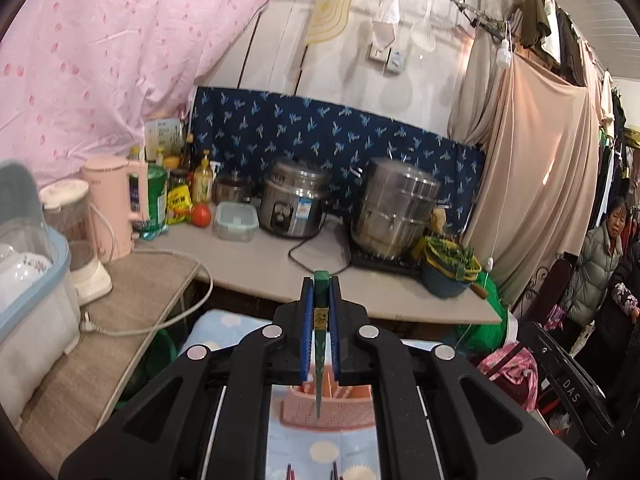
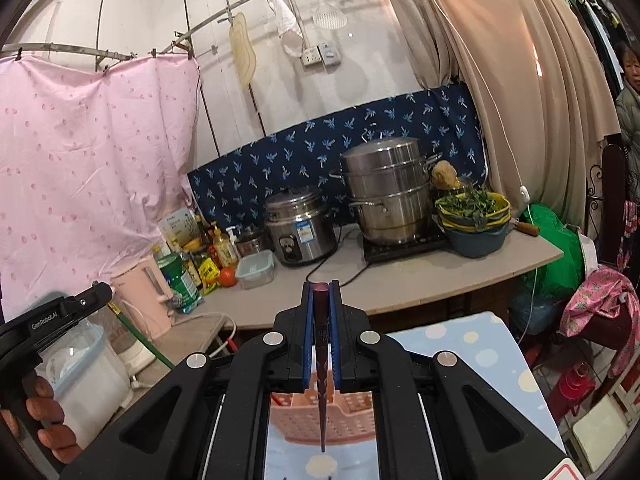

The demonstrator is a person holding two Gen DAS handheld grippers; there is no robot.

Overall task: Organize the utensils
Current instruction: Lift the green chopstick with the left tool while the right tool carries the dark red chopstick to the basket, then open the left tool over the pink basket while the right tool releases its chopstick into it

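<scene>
My left gripper (image 1: 321, 285) is shut on a green chopstick (image 1: 320, 344) that hangs tip-down over a pink perforated utensil basket (image 1: 324, 410). My right gripper (image 2: 321, 288) is shut on a dark red-brown chopstick (image 2: 322, 364), its tip hanging above the same pink basket (image 2: 320, 420). The basket stands on a light blue dotted cloth (image 2: 472, 356). The left gripper's body and the gloved hand holding it (image 2: 40, 412) show at the lower left of the right wrist view. Two more dark chopstick ends (image 1: 312, 472) lie at the bottom edge of the left wrist view.
A counter (image 1: 260, 264) behind holds a rice cooker (image 1: 294, 200), a steel steamer pot (image 1: 396, 216), a basin of greens (image 1: 450, 268), bottles, a tomato and a pink kettle (image 1: 114, 204). A lidded plastic bin (image 1: 32, 300) stands left. A person (image 1: 600, 264) stands at the right.
</scene>
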